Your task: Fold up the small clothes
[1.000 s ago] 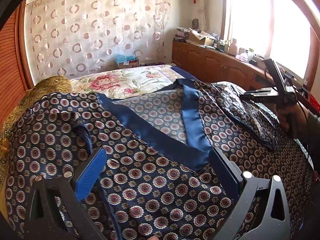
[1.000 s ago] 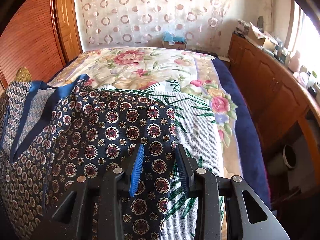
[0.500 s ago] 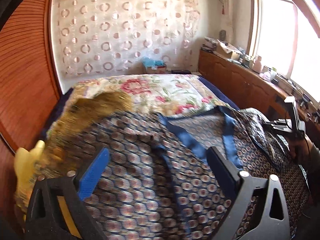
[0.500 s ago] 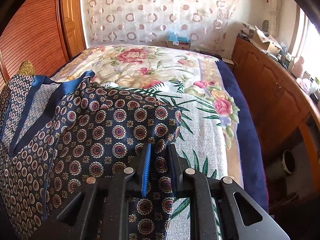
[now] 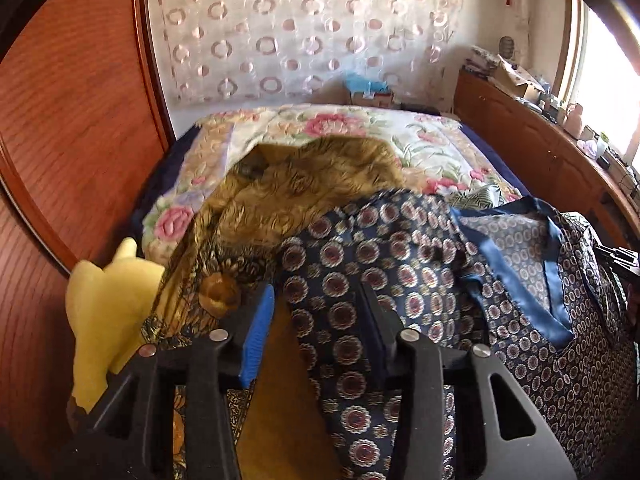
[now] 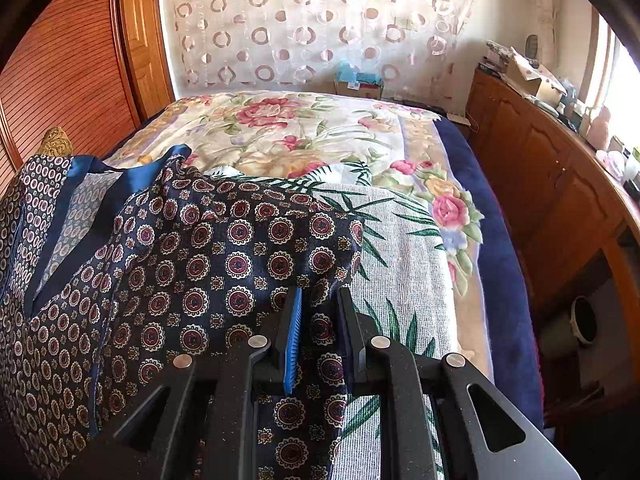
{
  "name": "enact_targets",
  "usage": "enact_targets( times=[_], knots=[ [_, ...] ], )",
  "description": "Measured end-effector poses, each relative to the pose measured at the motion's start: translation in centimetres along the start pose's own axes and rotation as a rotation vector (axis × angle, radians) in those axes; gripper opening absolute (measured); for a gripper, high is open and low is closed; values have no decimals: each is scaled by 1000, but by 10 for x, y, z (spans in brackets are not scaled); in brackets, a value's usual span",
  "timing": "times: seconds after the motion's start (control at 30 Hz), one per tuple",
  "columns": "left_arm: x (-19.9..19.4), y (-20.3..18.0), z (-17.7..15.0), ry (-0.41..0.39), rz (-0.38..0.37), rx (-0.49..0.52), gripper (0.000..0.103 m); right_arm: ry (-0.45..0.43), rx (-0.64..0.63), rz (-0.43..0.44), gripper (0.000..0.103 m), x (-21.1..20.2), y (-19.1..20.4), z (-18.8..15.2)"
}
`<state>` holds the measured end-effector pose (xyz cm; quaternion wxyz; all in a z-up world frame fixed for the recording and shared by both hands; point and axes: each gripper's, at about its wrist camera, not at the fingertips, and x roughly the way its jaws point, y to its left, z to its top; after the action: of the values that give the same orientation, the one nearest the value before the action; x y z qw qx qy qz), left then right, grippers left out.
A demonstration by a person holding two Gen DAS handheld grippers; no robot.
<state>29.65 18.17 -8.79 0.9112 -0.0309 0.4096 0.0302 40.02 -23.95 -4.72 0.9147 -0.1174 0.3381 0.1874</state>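
A navy garment with round medallion print and blue satin trim [image 5: 400, 256] lies spread across the bed; it also shows in the right wrist view [image 6: 224, 248]. My left gripper [image 5: 318, 312] is partly closed around the garment's left edge, with a gap still between the jaws. My right gripper [image 6: 320, 312] is shut on the garment's right corner, with cloth pinched between the fingers. The right gripper's tip shows at the far right of the left wrist view [image 5: 618, 258].
A gold patterned garment [image 5: 304, 192] and a yellow cloth [image 5: 104, 312] lie left of the navy one. A grey leaf-print towel [image 6: 400, 248] lies under its right side. The floral bedspread [image 6: 304, 128] stretches behind. A wooden wardrobe [image 5: 72, 128] stands left, a wooden cabinet [image 6: 552, 184] right.
My left gripper has swung left to the garment's left edge and its jaws have narrowed around the cloth. My right gripper has closed on the garment's right corner.
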Motion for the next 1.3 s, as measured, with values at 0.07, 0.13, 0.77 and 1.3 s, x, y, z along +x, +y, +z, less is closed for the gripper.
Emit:
enact_targets(
  times=[0.07, 0.13, 0.77, 1.3],
  knots=[
    [6, 3, 0, 17, -3, -4, 41, 0, 0, 0, 17, 0, 0, 0],
    [13, 4, -1, 34, -11, -5, 41, 0, -2, -3, 17, 0, 0, 0],
    [-8, -14, 14, -101, -51, 42, 3, -3, -8, -9, 17, 1, 2, -1],
    [-61, -60, 3, -237, -102, 116, 2, 21, 46, 62, 19, 12, -13, 16]
  ],
)
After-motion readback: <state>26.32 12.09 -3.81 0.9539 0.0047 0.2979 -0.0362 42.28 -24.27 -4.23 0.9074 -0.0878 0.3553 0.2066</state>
